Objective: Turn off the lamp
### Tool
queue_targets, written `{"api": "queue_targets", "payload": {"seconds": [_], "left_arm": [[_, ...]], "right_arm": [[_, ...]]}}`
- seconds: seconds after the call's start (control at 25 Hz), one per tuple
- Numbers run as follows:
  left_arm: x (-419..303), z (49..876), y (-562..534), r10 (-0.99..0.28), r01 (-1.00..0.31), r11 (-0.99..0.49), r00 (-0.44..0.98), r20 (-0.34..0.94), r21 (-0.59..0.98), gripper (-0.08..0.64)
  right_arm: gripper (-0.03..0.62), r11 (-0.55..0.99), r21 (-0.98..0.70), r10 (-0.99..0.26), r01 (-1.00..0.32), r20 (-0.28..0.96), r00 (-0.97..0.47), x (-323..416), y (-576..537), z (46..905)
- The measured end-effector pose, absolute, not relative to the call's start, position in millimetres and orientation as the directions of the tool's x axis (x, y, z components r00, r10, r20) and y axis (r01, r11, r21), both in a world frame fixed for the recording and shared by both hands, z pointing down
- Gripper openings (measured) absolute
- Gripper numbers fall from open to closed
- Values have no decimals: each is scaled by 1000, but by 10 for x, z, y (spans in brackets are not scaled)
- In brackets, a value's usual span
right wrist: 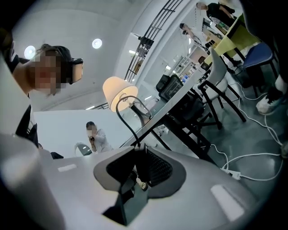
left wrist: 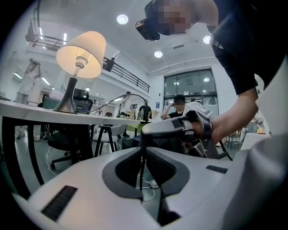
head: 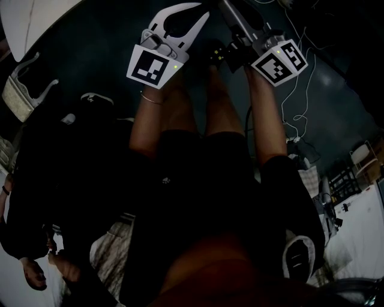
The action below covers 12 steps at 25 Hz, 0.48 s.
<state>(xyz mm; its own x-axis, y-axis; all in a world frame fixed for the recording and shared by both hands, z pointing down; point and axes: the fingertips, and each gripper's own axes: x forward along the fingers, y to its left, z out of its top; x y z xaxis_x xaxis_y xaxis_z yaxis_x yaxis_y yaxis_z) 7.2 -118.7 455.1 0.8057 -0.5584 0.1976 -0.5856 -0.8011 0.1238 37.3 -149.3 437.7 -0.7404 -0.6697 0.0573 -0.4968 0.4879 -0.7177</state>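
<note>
The lamp [left wrist: 81, 54] stands lit on a white table, its cream shade glowing; the right gripper view also has this lamp [right wrist: 118, 92]. Its thin black cord [left wrist: 135, 96] arches off the table down to both grippers. My left gripper [left wrist: 143, 150] is shut on the cord, which runs upright through the narrow slit between its jaws. My right gripper [right wrist: 138, 150] is closed on a dark block [right wrist: 140, 168] on the cord [right wrist: 123, 114], apparently the cord's switch. In the dark head view the left gripper [head: 195, 15] and right gripper [head: 231, 18] sit side by side above my knees.
The white table [left wrist: 27, 112] stands on black legs, with an office chair [left wrist: 67, 139] and a stool [left wrist: 105, 134] under and beside it. A seated person [left wrist: 179, 105] is farther back. White cables [right wrist: 252, 157] lie on the floor near a white chair [right wrist: 216, 76].
</note>
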Motion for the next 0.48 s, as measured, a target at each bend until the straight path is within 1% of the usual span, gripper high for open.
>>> {"api": "queue_targets", "payload": {"seconds": [0.16, 0.48], "left_arm": [[116, 4641, -1195, -534, -563, -819, 818, 215, 108, 23], [133, 4713, -1206, -515, -548, -825, 830, 216, 138, 34]], "right_arm": [[77, 469, -758, -684, -454, 14, -730, 452, -1499, 4330], [77, 417, -831, -706, -367, -43, -706, 508, -1502, 4320]]}}
